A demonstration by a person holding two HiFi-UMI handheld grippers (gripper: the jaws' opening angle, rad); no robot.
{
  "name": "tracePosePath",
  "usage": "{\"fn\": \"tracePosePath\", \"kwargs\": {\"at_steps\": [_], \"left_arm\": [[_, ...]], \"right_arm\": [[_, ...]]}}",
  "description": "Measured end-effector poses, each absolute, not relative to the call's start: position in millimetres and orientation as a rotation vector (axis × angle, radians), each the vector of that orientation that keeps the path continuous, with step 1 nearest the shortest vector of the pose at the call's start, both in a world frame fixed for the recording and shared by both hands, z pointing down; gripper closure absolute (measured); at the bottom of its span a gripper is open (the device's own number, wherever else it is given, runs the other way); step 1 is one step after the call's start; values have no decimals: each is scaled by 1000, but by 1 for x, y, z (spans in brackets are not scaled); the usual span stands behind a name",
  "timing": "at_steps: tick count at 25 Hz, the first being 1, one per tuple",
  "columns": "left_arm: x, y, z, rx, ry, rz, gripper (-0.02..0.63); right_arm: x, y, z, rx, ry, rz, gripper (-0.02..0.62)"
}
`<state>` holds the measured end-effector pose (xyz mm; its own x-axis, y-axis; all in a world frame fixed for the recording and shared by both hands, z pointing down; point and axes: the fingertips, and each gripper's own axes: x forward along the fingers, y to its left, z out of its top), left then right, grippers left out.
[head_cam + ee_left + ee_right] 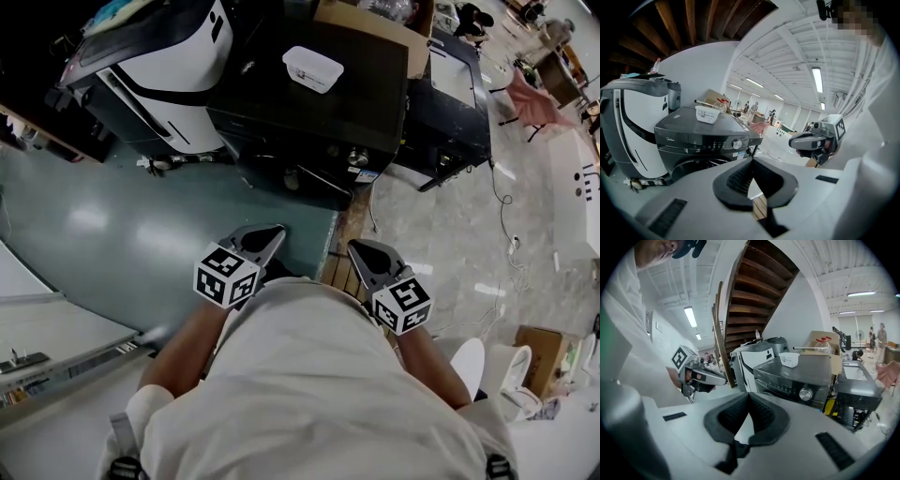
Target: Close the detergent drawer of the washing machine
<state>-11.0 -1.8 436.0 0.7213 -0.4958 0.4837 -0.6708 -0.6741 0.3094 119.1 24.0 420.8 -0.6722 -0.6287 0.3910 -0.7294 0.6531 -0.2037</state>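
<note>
A dark grey washing machine (pixel 309 112) (pixel 705 140) (pixel 797 376) stands ahead across a strip of floor. Its detergent drawer front (pixel 670 140), at the left end of the control panel, looks flush with the panel. Both grippers are held close to the person's body, well short of the machine. My left gripper (pixel 269 234) (pixel 751 160) is shut with nothing between its pads. My right gripper (pixel 360 251) (pixel 749 395) is also shut and empty, level with the left one and pointing at the machine.
A white plastic tub (pixel 312 67) (pixel 707 114) sits on the washer's top. A white-and-black appliance (pixel 159 56) stands to its left, a cardboard box (pixel 375 23) behind it, and a low black cabinet (pixel 455 103) to its right. Green floor (pixel 141 234) lies between me and the machines.
</note>
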Motion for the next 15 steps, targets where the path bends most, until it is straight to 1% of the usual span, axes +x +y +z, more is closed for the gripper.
{"fn": "tracePosePath", "kwargs": {"at_steps": [15], "left_arm": [[-10, -6, 443, 2443, -880, 541, 609]], "right_arm": [[123, 19, 425, 1104, -2584, 517, 592]]}}
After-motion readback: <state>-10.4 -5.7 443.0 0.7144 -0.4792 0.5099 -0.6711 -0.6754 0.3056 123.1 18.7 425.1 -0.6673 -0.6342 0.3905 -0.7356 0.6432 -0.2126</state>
